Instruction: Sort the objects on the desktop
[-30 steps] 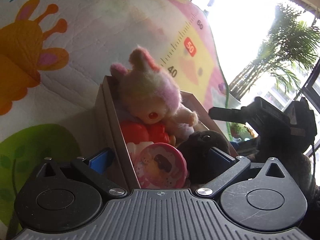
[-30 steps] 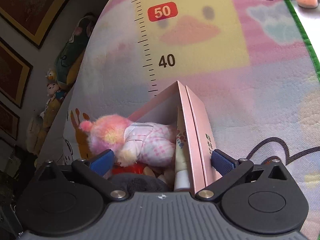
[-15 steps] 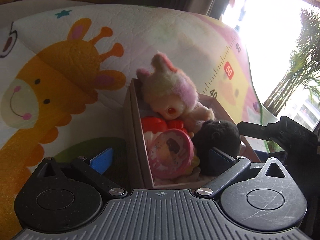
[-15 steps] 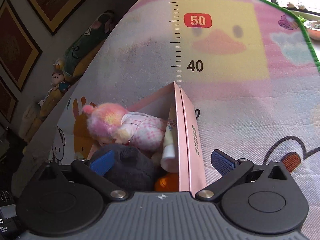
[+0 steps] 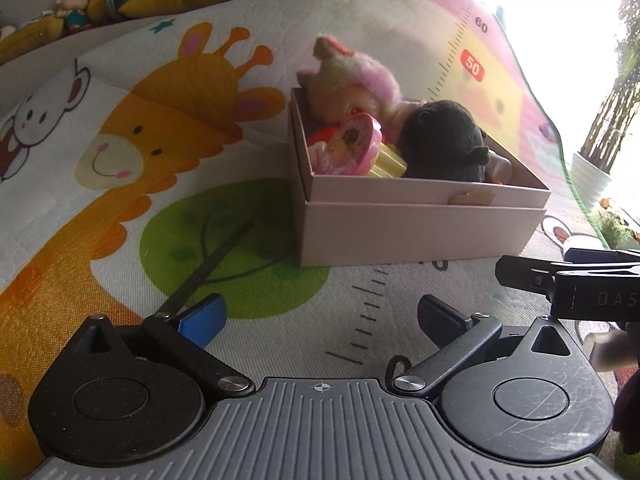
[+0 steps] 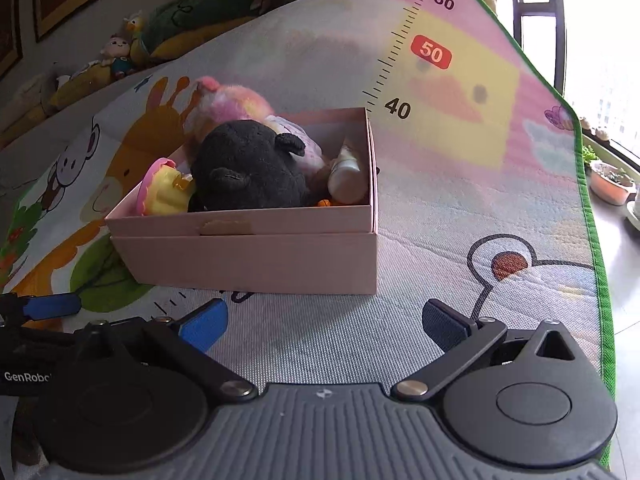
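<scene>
Cardboard box (image 6: 256,256) – fuzzy black plush (image 6: 248,168), glossy pink disc (image 5: 352,146) inside.

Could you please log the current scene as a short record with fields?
surface: printed play mat
container: pink box, open, resting on the mat
contents: black plush, pink plush doll, pink round toy, cream bottle
left hand-held gripper: open, empty, short of the box
right hand-held gripper: open, empty, short of the box
loose items on mat: none visible
</scene>
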`<state>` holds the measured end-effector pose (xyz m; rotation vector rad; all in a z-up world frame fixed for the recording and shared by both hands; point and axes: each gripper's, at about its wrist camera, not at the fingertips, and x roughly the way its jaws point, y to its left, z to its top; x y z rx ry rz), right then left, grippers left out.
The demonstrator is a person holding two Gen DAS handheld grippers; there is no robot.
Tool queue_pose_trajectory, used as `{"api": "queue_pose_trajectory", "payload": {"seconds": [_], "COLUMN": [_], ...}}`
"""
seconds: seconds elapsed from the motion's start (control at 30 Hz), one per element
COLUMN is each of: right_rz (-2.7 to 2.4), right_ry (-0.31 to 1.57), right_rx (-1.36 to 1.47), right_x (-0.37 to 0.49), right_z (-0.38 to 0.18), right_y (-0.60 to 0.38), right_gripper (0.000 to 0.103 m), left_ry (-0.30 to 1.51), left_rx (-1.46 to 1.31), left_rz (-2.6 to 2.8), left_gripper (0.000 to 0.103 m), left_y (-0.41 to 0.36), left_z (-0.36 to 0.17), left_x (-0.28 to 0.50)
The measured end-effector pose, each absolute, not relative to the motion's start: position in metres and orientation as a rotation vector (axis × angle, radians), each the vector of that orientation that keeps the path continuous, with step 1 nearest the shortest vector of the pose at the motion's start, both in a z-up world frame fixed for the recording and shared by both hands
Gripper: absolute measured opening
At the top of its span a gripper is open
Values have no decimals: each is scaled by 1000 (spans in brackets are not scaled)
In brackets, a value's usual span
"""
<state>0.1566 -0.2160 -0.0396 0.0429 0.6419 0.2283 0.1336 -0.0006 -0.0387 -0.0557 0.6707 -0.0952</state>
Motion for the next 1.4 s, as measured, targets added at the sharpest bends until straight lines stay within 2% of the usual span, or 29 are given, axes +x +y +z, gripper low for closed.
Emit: {"api": "queue_pose_trajectory", "payload": {"seconds": [0.47,0.8,1.4], "right_rz": [243,199,202], "right_ry": [671,691,691], "right_rx": [46,-62,-65], "right_x": [161,166,168], "right_z": [-51,-55,-56], "right_y": [-193,-179,-178], "right_gripper": [103,103,103], "left_ry": [666,683,688], "left_rx": [-40,-22,1], "left_rz": [43,37,41], "left_gripper": [103,103,103], "left_y": [51,23,19], "left_z": [-43,-48,-49], "left_x": [156,144,146]}}
